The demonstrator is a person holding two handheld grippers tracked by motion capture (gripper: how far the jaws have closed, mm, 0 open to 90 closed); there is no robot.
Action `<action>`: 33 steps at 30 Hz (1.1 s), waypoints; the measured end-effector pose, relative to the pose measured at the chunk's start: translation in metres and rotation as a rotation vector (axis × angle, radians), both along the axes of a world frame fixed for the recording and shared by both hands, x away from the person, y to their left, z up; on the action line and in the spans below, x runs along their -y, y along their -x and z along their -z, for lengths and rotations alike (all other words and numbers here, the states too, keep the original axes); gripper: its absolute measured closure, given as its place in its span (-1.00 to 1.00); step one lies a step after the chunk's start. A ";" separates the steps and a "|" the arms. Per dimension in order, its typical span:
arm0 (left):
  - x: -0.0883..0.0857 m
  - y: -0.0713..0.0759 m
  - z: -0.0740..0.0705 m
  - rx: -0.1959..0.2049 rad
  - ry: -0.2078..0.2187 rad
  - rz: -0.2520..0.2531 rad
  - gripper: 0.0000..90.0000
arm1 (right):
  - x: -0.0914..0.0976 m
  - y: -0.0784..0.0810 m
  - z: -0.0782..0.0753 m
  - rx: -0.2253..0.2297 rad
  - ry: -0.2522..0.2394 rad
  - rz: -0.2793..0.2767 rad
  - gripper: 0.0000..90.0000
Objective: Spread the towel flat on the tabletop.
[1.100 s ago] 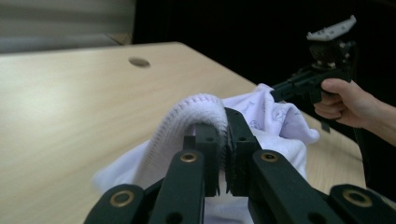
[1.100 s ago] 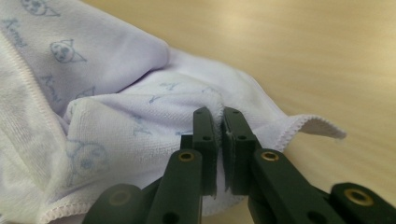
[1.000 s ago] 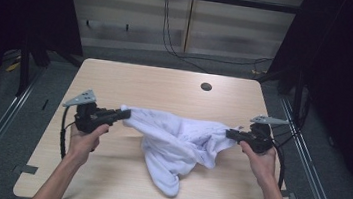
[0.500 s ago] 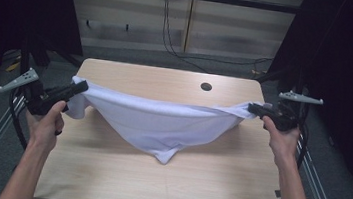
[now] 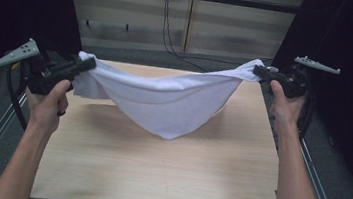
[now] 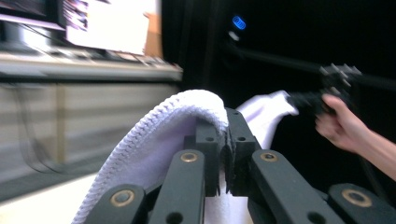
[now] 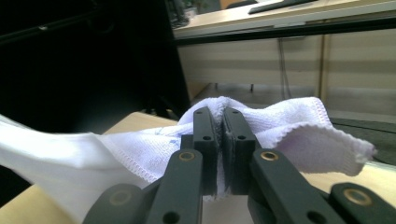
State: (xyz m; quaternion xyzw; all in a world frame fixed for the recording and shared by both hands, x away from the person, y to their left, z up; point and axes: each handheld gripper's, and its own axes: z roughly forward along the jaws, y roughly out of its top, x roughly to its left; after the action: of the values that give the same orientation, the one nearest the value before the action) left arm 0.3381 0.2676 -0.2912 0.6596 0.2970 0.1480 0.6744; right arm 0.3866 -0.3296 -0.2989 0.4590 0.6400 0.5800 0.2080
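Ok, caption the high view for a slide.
Two hand-held grippers, left and right, hold a white towel stretched above the table.

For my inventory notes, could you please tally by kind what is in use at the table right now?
Towels: 1, white towel, hanging between the grippers above the table.
Grippers: 2, left gripper and right gripper, each shut on a towel end.
Tables: 1.
Total: 4.

A light wooden table (image 5: 155, 177) stood before a pale panelled wall (image 5: 134, 14), where black cables (image 5: 167, 23) hung down.
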 end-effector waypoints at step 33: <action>-0.017 0.068 0.156 -0.326 -0.124 0.086 0.28 | -0.123 0.127 0.167 -0.248 0.238 -0.401 0.21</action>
State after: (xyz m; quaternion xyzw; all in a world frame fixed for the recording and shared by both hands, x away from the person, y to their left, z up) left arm 0.2700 0.2842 -0.4474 0.7271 0.3643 0.0283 0.5813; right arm 0.2593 -0.2066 -0.4661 0.3626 0.8026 0.4697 0.0614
